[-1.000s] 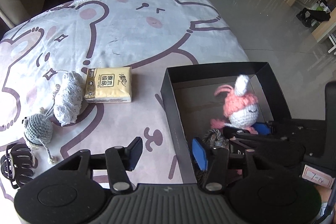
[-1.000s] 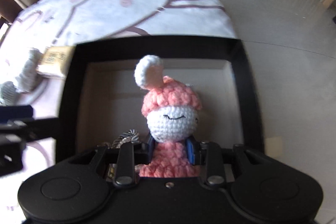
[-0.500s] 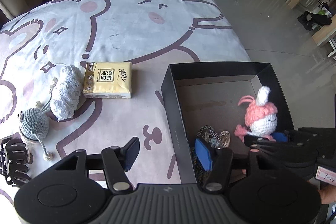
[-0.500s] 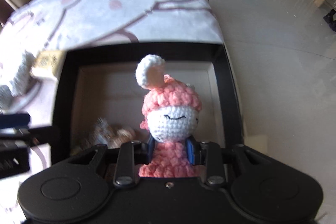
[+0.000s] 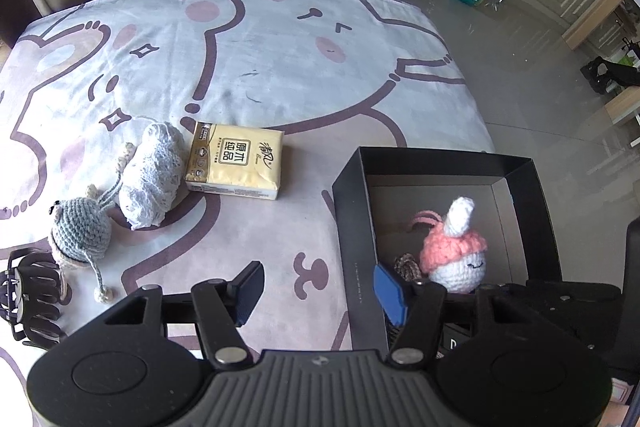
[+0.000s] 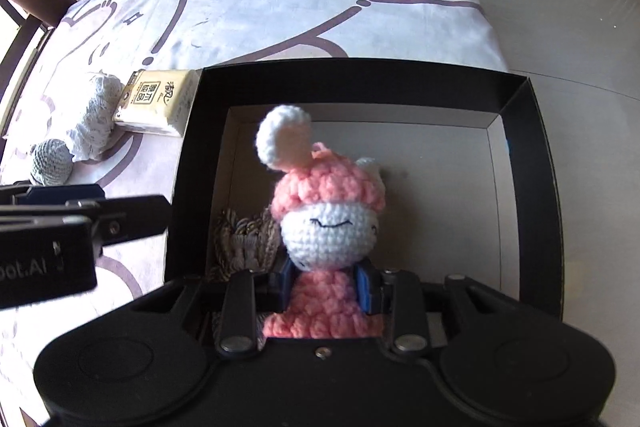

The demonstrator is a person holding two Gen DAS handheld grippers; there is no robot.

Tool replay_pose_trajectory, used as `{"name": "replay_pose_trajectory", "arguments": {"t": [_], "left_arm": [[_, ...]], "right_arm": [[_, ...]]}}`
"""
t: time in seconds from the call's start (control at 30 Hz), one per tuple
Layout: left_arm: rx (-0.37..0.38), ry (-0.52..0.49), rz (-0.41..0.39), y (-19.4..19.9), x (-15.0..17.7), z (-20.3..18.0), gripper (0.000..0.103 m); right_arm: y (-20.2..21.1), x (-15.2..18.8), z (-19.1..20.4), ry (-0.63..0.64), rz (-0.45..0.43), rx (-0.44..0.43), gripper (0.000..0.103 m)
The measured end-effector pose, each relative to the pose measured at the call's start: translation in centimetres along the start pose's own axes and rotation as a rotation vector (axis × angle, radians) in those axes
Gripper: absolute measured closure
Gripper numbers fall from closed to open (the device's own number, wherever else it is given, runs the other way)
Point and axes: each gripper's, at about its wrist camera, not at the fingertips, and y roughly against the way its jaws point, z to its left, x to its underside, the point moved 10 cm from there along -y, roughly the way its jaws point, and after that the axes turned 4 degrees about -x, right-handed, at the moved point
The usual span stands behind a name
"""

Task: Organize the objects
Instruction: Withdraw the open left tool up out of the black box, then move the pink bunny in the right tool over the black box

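The right gripper (image 6: 326, 287) had lowered the doll (image 6: 326, 223), clenched by its body, deeper into the box (image 5: 356, 227) at the table's right edge. The left gripper (image 5: 316, 291), empty, was opening astride the box's left wall. Release remained outstanding.

Bright daylight fills both views and glares off the tiled floor (image 5: 532, 75) far ahead of the tongs. The black box (image 6: 532, 155) throws a dark shadow over its own floor. Focus is sharp at the centre; fisheye curvature bends the edges, and black vignetting fills the corners.
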Motion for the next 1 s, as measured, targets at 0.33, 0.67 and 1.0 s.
{"name": "replay_pose_trajectory", "arguments": {"t": [0.33, 0.67, 1.0], "left_arm": [[0.015, 0.004, -0.033, 1.0, -0.2, -0.2, 0.042], [0.009, 0.014, -0.041, 1.1, -0.4, 0.0, 0.042], [0.017, -0.013, -0.041, 1.3, -0.1, -0.9, 0.042]], "right_arm": [[5.2, -3.4, -1.9, -0.086, -0.312, 0.032, 0.071], [2.2, -2.8, -1.8, 0.01, -0.3, 0.035, 0.071], [0.7, 1.0, -2.2, 0.023, -0.028, 0.044, 0.071]]}}
